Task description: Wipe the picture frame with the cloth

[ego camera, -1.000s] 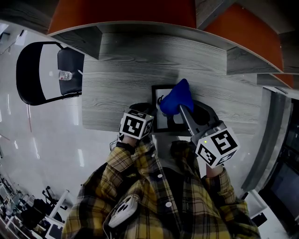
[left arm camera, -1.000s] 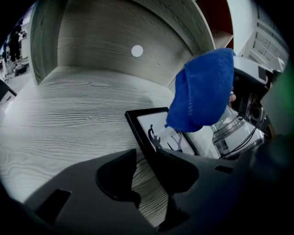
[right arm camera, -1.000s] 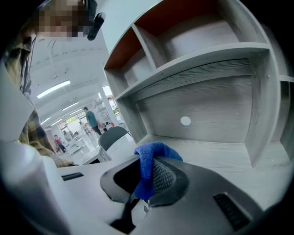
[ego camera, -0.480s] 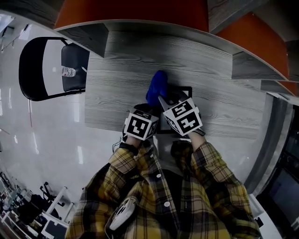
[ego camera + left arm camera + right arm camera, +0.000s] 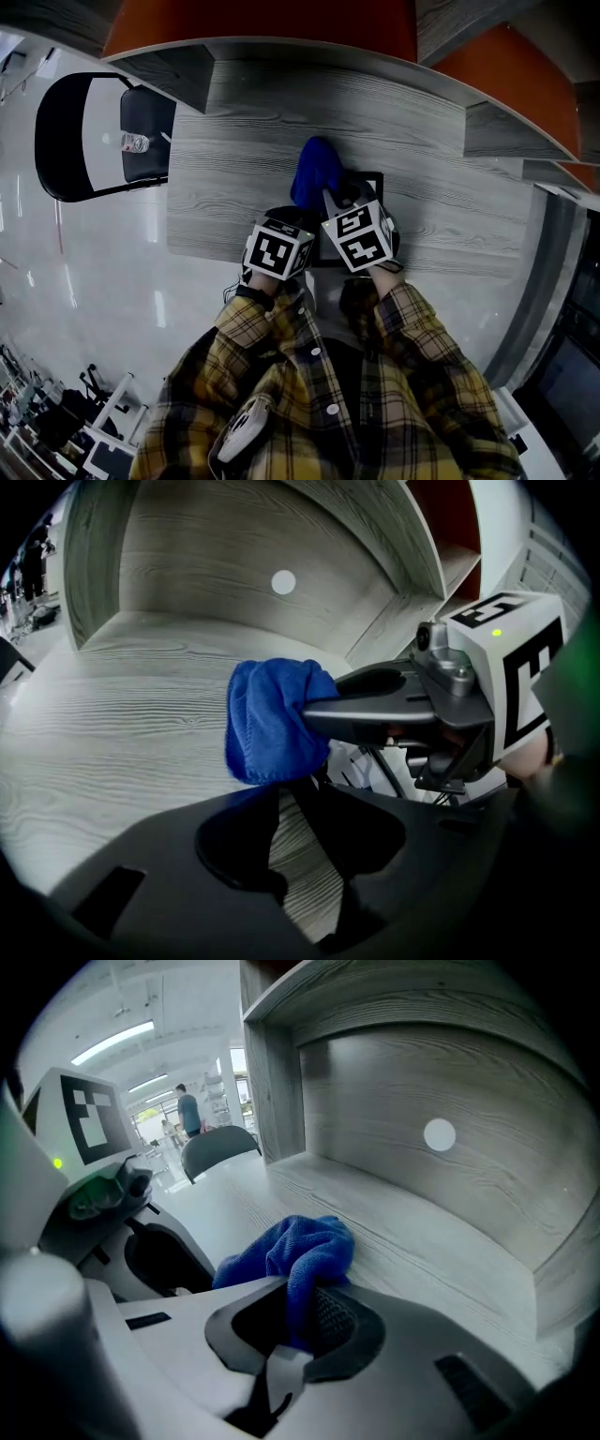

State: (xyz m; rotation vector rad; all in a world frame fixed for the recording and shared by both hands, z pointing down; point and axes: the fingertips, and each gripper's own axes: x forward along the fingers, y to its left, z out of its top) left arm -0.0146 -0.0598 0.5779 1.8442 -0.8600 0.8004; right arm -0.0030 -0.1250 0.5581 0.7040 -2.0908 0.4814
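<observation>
With the cloth (image 5: 300, 1251) pinched in the right gripper (image 5: 298, 1321), the step in hand reads as the wipe itself, somewhere mid-pass.

- Right jaws: clenched on one fold of the blue cloth; the rest bunches out ahead of the tips.
- Head view: cloth sits over the far left corner of the picture frame (image 5: 366, 175). Frame lies flat on the grey wood table (image 5: 234, 159), close to the person, mostly covered by the two marker cubes.
- Left gripper (image 5: 295, 855): low at the frame's near left side. A narrow strip of table grain shows between its jaws. A dark band beside that strip may be the frame's black edge. Black on black, so I cannot tell whether they clamp it or only rest beside it.
- Cloth-to-frame contact: looks likely, not confirmed from any view.

Judgement: part of the frame is probably not yet wiped. The next move calls for dragging the cloth back across the frame with light downward pressure while the left side holds the frame steady.
</observation>
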